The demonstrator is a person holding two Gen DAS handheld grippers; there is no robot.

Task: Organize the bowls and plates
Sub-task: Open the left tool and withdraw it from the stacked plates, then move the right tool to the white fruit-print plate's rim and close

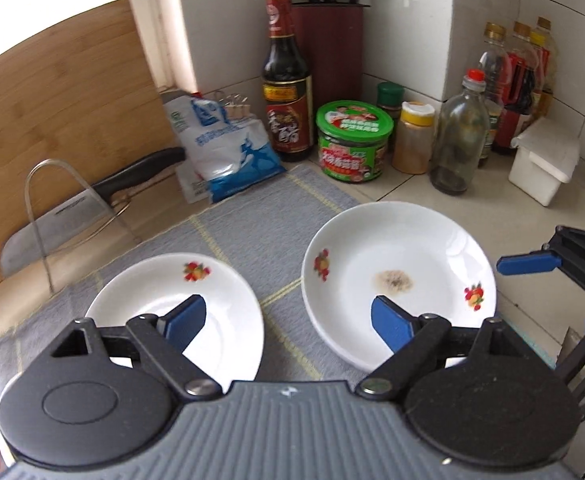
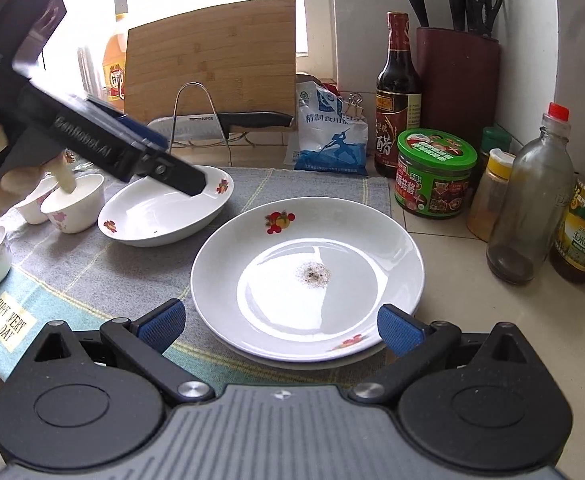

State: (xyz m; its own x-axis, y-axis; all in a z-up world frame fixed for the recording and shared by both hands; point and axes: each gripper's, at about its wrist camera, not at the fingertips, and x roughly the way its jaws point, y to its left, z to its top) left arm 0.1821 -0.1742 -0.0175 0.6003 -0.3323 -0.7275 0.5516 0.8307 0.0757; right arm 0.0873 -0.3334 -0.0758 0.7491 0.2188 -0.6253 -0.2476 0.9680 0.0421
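Note:
A white plate with fruit motifs and a dark speck patch (image 2: 308, 280) (image 1: 400, 276) lies on another plate, partly on the grey mat (image 2: 92, 276). A second white plate (image 2: 164, 212) (image 1: 180, 304) lies to its left. My left gripper (image 1: 288, 320) is open and empty, hovering above the gap between the two plates; it also shows in the right wrist view (image 2: 190, 182) over the left plate. My right gripper (image 2: 280, 326) is open and empty at the near rim of the specked plate. Small white bowls (image 2: 74, 208) stand at far left.
A cutting board (image 2: 212, 60), a cleaver in a wire rack (image 2: 228, 122), a salt bag (image 2: 328, 136), a vinegar bottle (image 2: 396, 92), a green-lidded jar (image 2: 434, 174), a knife block (image 2: 458, 80) and several bottles (image 2: 528, 200) line the back and right.

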